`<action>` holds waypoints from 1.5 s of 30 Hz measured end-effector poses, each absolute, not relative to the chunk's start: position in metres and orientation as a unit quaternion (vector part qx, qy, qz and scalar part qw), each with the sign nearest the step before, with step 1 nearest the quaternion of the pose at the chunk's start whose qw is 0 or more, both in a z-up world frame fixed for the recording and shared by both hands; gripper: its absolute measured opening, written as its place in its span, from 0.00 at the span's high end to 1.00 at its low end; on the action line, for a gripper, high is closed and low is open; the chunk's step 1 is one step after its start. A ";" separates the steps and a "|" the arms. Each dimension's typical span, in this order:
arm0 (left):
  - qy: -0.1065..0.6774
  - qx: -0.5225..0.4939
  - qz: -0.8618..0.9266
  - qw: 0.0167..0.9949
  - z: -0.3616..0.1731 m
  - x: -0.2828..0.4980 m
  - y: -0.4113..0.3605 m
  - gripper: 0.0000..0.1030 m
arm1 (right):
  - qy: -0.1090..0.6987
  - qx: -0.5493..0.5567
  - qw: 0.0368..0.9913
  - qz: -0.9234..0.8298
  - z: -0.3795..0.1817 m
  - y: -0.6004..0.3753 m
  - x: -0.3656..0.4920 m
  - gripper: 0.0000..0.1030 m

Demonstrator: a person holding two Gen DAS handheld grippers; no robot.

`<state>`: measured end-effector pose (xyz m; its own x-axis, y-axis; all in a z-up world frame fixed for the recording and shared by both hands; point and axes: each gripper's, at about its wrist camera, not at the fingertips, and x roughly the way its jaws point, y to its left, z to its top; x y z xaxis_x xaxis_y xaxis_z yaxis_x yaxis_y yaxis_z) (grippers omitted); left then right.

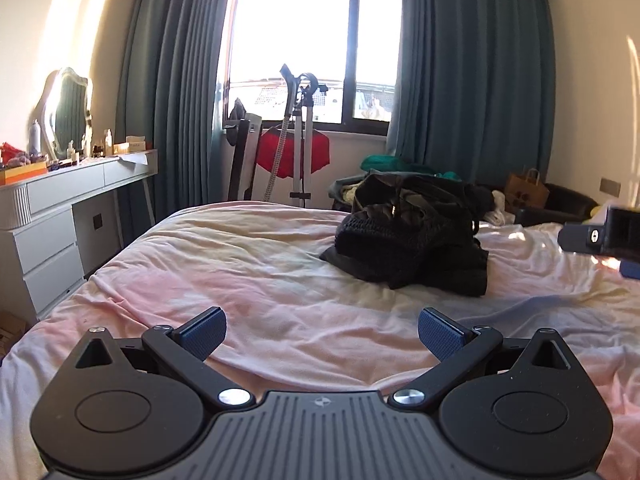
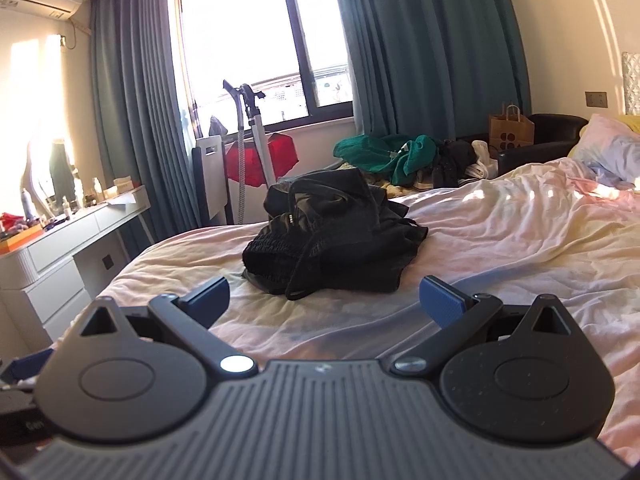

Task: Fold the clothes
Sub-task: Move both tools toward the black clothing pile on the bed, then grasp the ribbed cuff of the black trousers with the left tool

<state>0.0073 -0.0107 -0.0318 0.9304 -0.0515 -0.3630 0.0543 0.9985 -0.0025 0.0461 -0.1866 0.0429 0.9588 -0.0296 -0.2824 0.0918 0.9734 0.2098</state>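
A heap of black clothes [image 1: 412, 236] [image 2: 332, 236] lies crumpled on the pink bedsheet [image 1: 248, 280] [image 2: 500, 240], with a knitted piece at its front and a cord hanging down. My left gripper [image 1: 322, 330] hovers over the sheet, open and holding nothing, short of the heap and to its left. My right gripper [image 2: 324, 300] is open too, just in front of the heap, nothing between its blue pads. The right gripper's body shows at the right edge of the left wrist view [image 1: 604, 234].
A white dresser [image 1: 52, 216] with a mirror and bottles stands left of the bed. A garment steamer [image 1: 300, 136] and a red cloth stand by the window. Green and mixed clothes [image 2: 384, 156], a paper bag [image 2: 511, 128] and a dark armchair lie beyond the bed. A pillow [image 2: 612, 148] sits far right.
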 end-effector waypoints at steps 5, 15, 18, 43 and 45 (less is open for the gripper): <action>0.191 0.065 -0.026 0.979 -0.045 0.018 -0.039 0.00 | 0.136 0.119 0.983 -0.043 0.047 -0.199 0.045 0.00; 0.195 0.154 -0.054 0.967 -0.073 0.078 -0.092 0.00 | 0.120 0.130 0.981 -0.078 0.044 -0.226 0.046 0.00; 0.184 0.171 -0.059 0.966 -0.080 0.102 -0.105 0.00 | 0.126 0.140 0.979 -0.080 0.039 -0.234 0.049 0.00; 0.096 0.327 -0.030 0.940 -0.136 0.299 -0.238 0.12 | 0.214 0.315 0.914 -0.144 -0.042 -0.312 0.104 0.00; 0.077 0.309 -0.025 0.948 -0.126 0.308 -0.243 0.25 | 0.215 0.318 0.912 -0.146 -0.048 -0.313 0.107 0.00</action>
